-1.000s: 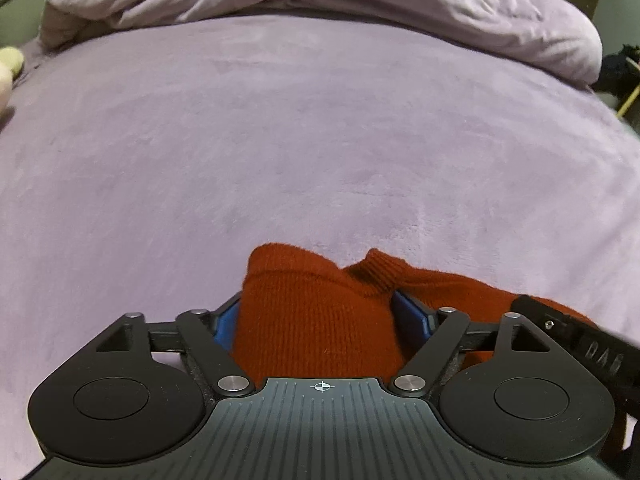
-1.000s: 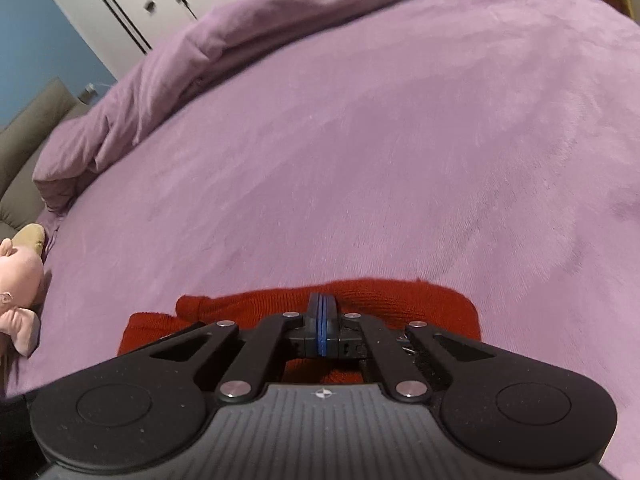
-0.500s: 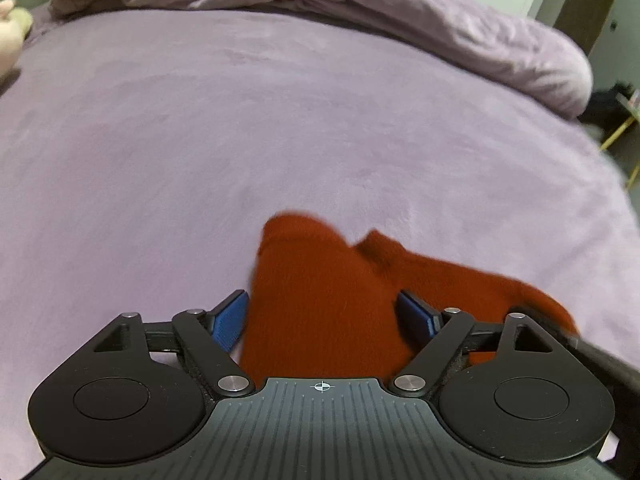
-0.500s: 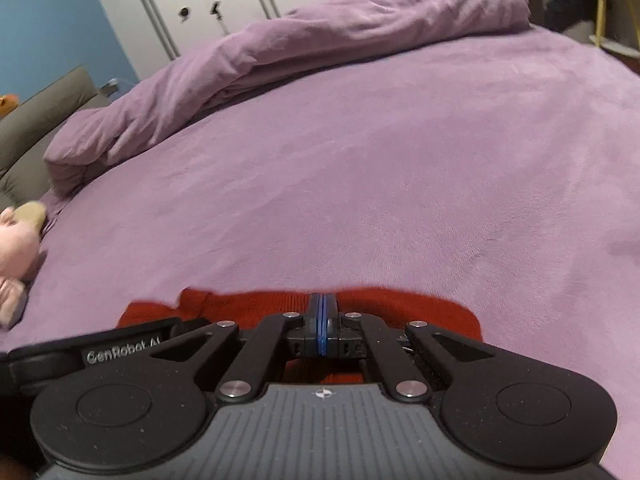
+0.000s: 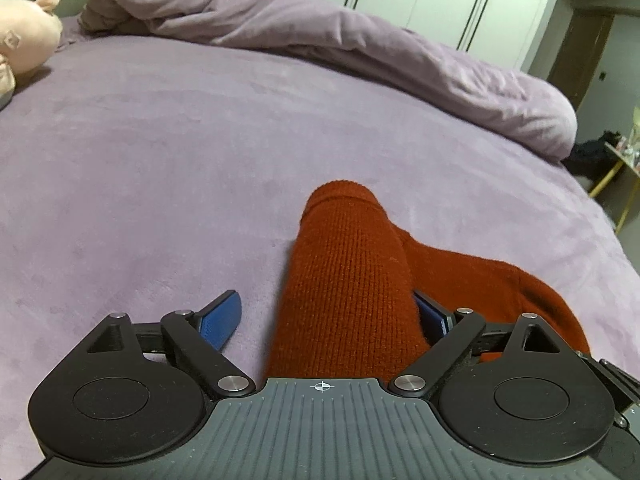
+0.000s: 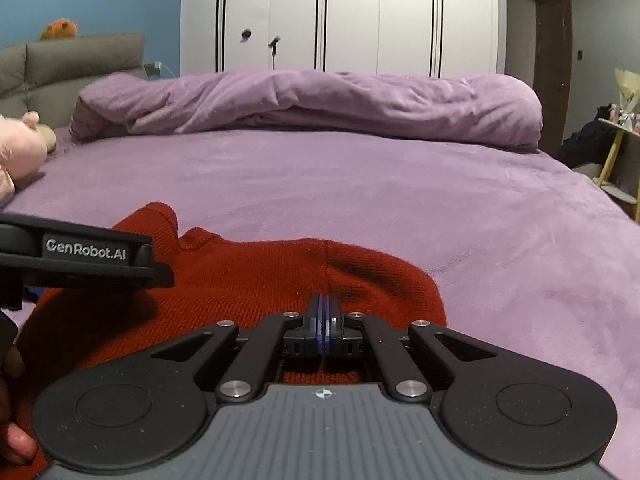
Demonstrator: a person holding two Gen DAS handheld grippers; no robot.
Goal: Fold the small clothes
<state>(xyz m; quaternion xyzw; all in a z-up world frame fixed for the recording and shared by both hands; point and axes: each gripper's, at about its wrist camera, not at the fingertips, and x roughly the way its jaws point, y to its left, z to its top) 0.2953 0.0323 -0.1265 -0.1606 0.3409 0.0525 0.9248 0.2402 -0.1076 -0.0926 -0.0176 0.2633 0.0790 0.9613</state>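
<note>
Red knit garment (image 5: 352, 280) lies on the near part of the purple bed (image 5: 160, 160). My left gripper (image 5: 332, 316) stands wide open, a raised fold between its blue pads (image 5: 222, 320). My right gripper (image 6: 323, 320) is clamped on the garment's edge. Left of it, the other tool reads "GenRobot.AI". Farther off lies a bunched duvet (image 6: 320, 104), a pink plush toy (image 6: 20, 152) at far left.
</note>
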